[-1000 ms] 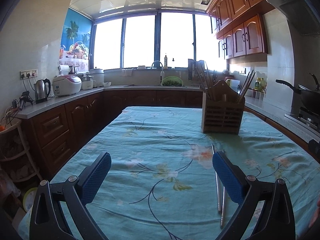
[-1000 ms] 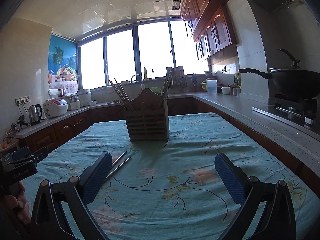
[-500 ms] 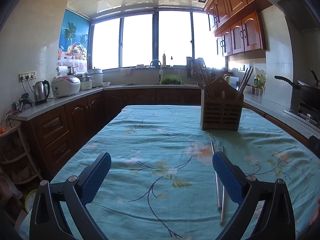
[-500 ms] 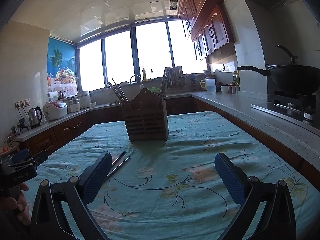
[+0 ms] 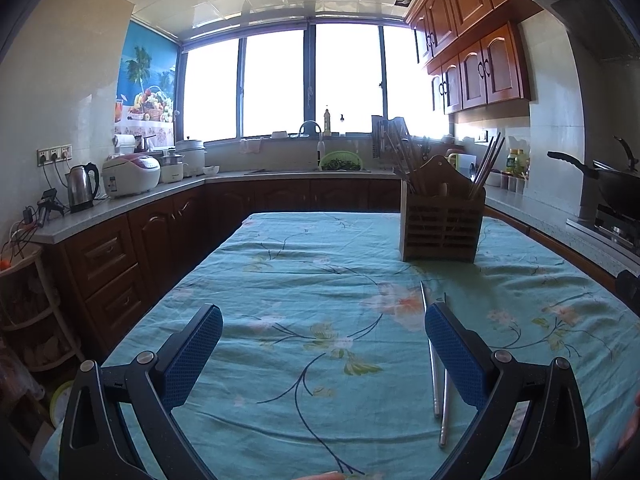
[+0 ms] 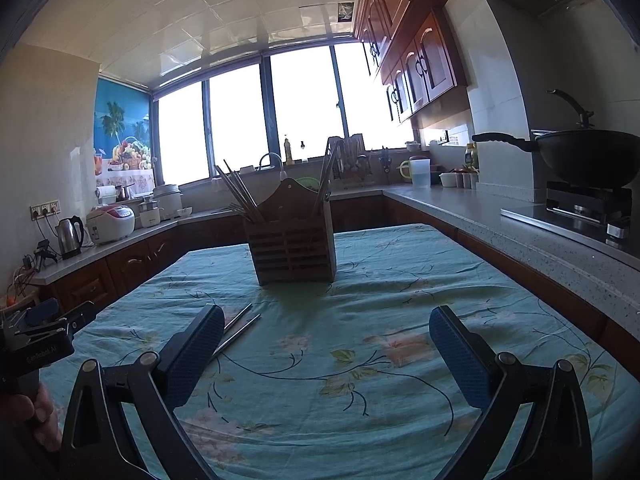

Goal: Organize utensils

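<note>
2 chopsticks, 1 holder.

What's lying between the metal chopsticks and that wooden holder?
Only bare flowered tablecloth separates the chopsticks from the holder, clearest in the left wrist view.

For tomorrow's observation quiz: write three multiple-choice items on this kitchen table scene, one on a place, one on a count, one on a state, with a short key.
1. Where do the loose metal chopsticks lie?
A. on the tablecloth
B. in the sink
C. on the stove

2. How many loose chopsticks lie there?
A. two
B. five
C. none

3. How are the left tongs?
A. shut on a chopstick
B. open, holding nothing
C. shut on the wooden holder

Key: A, they rest flat on the cloth before the holder; A, a pair shows; B, the pads stand wide apart.
</note>
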Tool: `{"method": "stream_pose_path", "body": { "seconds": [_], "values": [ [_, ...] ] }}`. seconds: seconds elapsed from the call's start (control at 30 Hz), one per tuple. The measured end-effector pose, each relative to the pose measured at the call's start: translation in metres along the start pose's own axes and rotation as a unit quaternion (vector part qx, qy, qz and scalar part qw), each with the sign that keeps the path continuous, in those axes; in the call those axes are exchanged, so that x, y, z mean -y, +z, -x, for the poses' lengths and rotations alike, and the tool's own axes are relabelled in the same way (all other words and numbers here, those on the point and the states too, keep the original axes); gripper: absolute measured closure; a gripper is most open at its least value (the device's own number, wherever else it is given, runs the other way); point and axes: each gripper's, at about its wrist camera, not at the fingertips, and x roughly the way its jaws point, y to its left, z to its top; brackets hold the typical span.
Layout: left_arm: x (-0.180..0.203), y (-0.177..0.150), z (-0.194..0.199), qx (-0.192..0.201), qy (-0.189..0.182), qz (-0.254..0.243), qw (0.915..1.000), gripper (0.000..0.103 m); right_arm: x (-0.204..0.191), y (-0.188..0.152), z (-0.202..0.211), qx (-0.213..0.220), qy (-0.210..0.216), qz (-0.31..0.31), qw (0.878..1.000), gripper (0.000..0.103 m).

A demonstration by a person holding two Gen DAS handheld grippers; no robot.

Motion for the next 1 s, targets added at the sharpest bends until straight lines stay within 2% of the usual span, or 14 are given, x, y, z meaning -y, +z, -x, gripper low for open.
{"method": "stream_pose_path", "body": {
  "seconds": [1.0],
  "values": [
    [0.013,-0.001,0.006,0.013,0.005,-0.015,0.9998,0.001,-0.001,-0.001,0.003,0.009,0.01,0.0,1.0,0.0]
  ]
}}
